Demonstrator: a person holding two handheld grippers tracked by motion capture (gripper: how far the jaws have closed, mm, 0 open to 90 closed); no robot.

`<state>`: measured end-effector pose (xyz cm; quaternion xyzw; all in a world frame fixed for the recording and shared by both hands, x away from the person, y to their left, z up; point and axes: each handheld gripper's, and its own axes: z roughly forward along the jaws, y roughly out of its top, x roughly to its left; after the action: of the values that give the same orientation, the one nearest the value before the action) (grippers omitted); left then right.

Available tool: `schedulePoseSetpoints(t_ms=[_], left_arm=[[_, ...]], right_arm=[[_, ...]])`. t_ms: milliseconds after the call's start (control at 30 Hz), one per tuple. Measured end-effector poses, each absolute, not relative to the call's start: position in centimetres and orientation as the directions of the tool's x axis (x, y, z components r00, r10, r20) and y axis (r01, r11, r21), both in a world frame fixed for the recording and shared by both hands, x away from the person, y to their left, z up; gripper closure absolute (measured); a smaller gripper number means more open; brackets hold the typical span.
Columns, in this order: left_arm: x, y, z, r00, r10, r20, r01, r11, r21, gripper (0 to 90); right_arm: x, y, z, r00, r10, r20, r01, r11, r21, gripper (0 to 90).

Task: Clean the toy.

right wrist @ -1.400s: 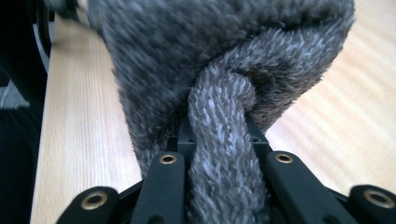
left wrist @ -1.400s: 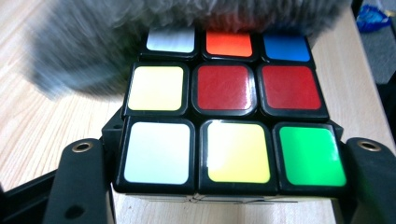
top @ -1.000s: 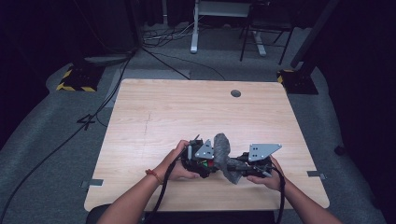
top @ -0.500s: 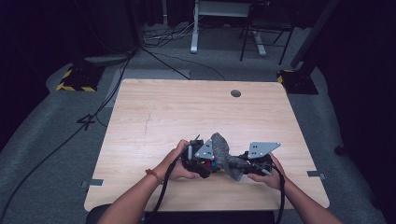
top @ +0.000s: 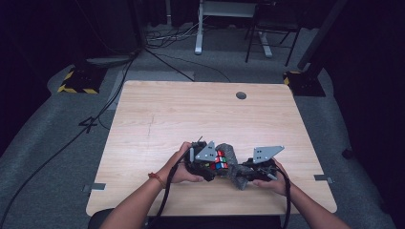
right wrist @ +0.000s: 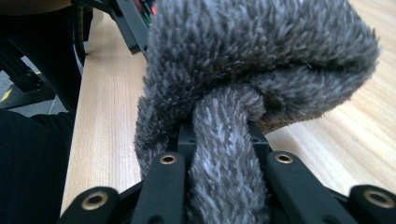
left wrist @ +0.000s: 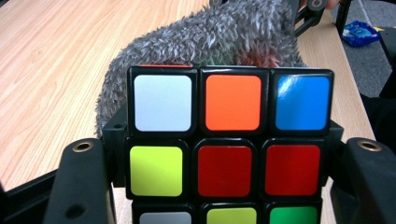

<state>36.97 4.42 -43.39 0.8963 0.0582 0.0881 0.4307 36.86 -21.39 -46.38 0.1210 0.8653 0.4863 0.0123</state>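
1. puzzle cube (left wrist: pixel 224 154), coloured stickers in black frame: clamped between the jaws of the left gripper (top: pixel 206 164), its face square to that gripper's camera.
2. grey fuzzy cloth (right wrist: pixel 243 84): bunched fold pinched between the closed jaws of the right gripper (top: pixel 248 172); the rest drapes over the far side of the cube, touching it.
3. wooden table (top: pixel 191 114): just beneath both grippers, near its edge on the person's side.
4. hands: one on each gripper, the two grippers close together.
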Motion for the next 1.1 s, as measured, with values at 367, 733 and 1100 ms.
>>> schedulePoseSetpoints(t_ms=[367,733,1100], left_arm=[[37.0,4.6,-43.5,0.98,0.167,0.105,0.028,-0.648,0.761,32.2],[36.8,4.2,-43.8,0.975,0.18,0.127,0.026,-0.666,0.745,33.1],[36.6,4.8,-42.6,0.977,0.183,0.108,0.024,-0.602,0.798,33.3]], right_arm=[[36.6,-21.9,-45.6,-0.977,0.197,0.086,0.165,0.432,0.887,76.4],[36.7,-21.9,-45.2,-0.966,0.255,0.039,0.157,0.459,0.874,77.0],[37.0,-21.2,-46.3,-0.967,0.249,0.054,0.186,0.544,0.818,77.1]])
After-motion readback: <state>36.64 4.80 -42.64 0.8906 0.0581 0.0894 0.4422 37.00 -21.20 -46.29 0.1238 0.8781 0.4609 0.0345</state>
